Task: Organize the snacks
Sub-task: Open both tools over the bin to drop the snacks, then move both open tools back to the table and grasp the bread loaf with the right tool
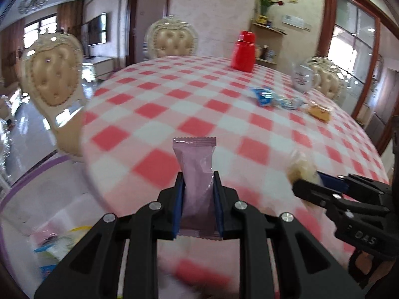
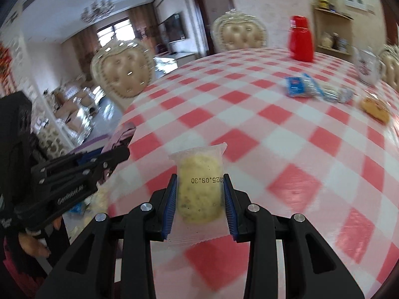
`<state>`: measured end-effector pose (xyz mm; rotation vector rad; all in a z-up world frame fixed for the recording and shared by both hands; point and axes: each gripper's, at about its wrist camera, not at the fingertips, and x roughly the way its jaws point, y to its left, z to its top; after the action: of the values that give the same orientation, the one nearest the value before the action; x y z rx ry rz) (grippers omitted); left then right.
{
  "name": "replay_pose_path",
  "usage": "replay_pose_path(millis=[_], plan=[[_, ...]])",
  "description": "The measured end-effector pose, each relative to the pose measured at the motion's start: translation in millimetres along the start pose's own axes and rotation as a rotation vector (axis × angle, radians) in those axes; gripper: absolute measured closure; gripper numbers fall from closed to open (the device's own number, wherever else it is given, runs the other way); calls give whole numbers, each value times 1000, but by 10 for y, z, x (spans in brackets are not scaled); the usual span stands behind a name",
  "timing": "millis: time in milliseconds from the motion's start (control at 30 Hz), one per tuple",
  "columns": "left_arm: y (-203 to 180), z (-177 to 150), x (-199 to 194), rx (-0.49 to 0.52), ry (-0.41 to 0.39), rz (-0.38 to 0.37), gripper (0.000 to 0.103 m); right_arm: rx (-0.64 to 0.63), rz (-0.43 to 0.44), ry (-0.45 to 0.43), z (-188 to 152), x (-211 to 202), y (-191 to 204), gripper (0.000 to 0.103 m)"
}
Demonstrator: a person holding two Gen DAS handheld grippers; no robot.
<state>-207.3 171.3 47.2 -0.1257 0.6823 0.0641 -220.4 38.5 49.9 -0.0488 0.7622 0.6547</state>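
A: Holding one snack in each gripper, we are carrying both above the near edge of the checked tablecloth (image 1: 199,94). Our left gripper (image 1: 198,182) is pinching a mauve snack packet (image 1: 197,169) across its middle, sealed end up — the blue pads are squeezing the wrapper's waist, so it is standing upright instead of flopping.

B: And our right gripper (image 2: 200,182) is clamping a clear-wrapped pale cookie (image 2: 199,189) the same way, crimped edge up. We are gripping the cookie's sides, probably so the thin film is not the only thing bearing the load.

A: Any writing? The mauve packet is showing us a plain face.

B: The cookie wrapper is carrying a stamped date, upside down to us, reading 2025.08.30. In the left wrist view the right gripper's body is showing "DAS"; the white lettering on the left gripper, seen from the right wrist, is too blurred to read.

A: We are seeing more snacks well apart from us on the far right of the cloth: a blue packet (image 2: 296,87), a silvery packet (image 2: 336,94) just beside it, and an orange-brown pastry (image 2: 375,108) nearer the edge. A red flask (image 1: 244,51) and a white teapot (image 1: 304,77) are standing beyond them.

B: So we are judging that both held snacks are in transit, perhaps toward a pile — something colourful is lying low at the left, off the table, but it is too blurred to name.
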Motion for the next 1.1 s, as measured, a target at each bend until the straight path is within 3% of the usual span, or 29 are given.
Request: replay_pose_path(millis=[333, 433, 500, 533, 567, 633, 700, 833, 900, 1000, 1100], plan=[[946, -112, -396, -16, 40, 186, 81, -211, 189, 113, -123, 409, 1157, 69], [1130, -153, -440, 2, 78, 254, 79, -261, 255, 148, -221, 519, 1459, 68], [1252, -178, -432, 0, 137, 286, 77, -276, 342, 172, -281, 556, 1603, 64], [1298, -185, -426, 1, 160, 306, 69, -292, 378, 185, -306, 549, 1657, 58], [1338, -186, -449, -5, 160, 330, 50, -301, 387, 176, -315, 517, 1679, 49], [1435, -145, -549, -48, 115, 415, 17, -295, 375, 115, -265, 399, 1605, 44], [1441, -81, -675, -89, 46, 456, 15, -244, 359, 81, -179, 315, 1404, 44], [1184, 40, -707, -118, -9, 387, 6, -107, 242, 0, -14, 118, 745, 44], [936, 120, -632, -114, -4, 301, 6, -35, 165, -34, 39, 10, 398, 44], [331, 359, -363, -79, 16, 91, 6, 70, 41, -69, 65, -162, -163, 43], [-209, 590, -31, -42, 25, -6, 5, 147, -121, -62, 31, -289, -724, 40]])
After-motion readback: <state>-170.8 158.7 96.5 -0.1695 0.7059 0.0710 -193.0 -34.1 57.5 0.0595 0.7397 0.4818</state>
